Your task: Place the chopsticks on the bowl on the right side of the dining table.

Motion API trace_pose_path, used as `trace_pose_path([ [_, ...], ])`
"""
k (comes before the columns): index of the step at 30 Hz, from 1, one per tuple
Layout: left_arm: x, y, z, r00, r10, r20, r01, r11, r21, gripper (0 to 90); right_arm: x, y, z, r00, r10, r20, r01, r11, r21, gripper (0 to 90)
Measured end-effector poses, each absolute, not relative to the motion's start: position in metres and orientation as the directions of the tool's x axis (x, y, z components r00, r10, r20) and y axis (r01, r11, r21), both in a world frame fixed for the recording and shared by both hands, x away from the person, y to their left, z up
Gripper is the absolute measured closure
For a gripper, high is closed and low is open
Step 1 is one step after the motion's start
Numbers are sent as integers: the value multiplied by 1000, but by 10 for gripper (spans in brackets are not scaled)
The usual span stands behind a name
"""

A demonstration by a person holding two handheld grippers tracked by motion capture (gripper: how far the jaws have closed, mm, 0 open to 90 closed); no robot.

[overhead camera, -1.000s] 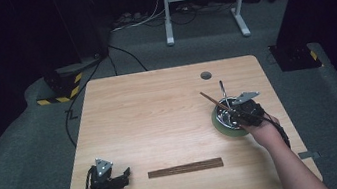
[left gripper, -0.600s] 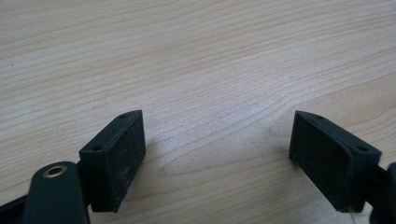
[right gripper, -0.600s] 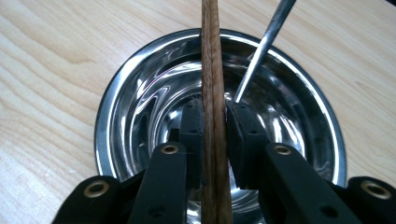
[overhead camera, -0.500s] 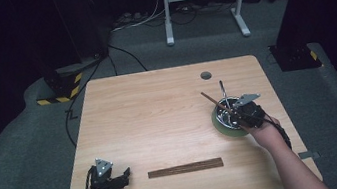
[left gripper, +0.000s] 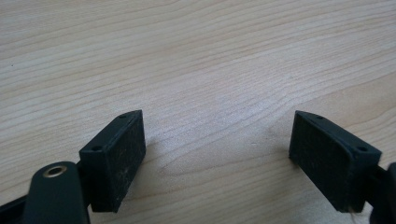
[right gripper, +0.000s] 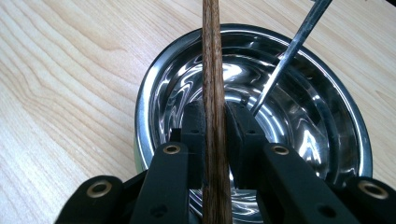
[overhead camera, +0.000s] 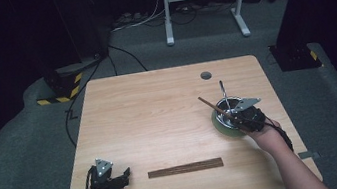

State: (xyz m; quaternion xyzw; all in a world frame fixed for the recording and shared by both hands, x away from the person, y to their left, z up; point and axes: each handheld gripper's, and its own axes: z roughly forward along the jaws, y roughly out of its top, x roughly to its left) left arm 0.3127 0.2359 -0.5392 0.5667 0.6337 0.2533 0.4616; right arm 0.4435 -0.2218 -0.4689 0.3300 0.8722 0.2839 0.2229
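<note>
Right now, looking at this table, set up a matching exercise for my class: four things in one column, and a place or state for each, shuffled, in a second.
Things:
1. wooden stick
2. metal rod
3. ruler
4. left gripper

States:
A. lying flat on the table near the front edge
B. open, with bare wood between its jaws
C. clamped in the right gripper over the steel bowl
D. leaning in the bowl, held by nothing

Pairs: 1-C, 2-D, 3-A, 4-B

No visible change: right gripper (overhead camera: 244, 119), chopsticks (overhead camera: 215, 108), bowl (overhead camera: 221, 123) unmoved.
</note>
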Motion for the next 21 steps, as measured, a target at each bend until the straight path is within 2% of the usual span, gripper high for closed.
trace_pose_path([
  [6,313,236,-539,69,952,-299,483,231,845,184,445,-227,-468,-686,709,-161,470,601,647,766],
  [9,313,236,-539,70,951,-301,481,232,845,184,444,-228,-467,-681,717,-148,473,586,658,663],
  [11,313,236,-539,69,951,-301,481,233,845,184,443,-229,-464,-676,724,-136,471,567,675,638],
  [17,313,236,-539,70,951,-301,481,232,846,184,429,-238,-448,-629,769,-111,464,487,740,632],
  [21,313,236,-539,70,951,-301,481,232,846,184,415,-240,-449,-602,788,-134,444,469,763,640],
])
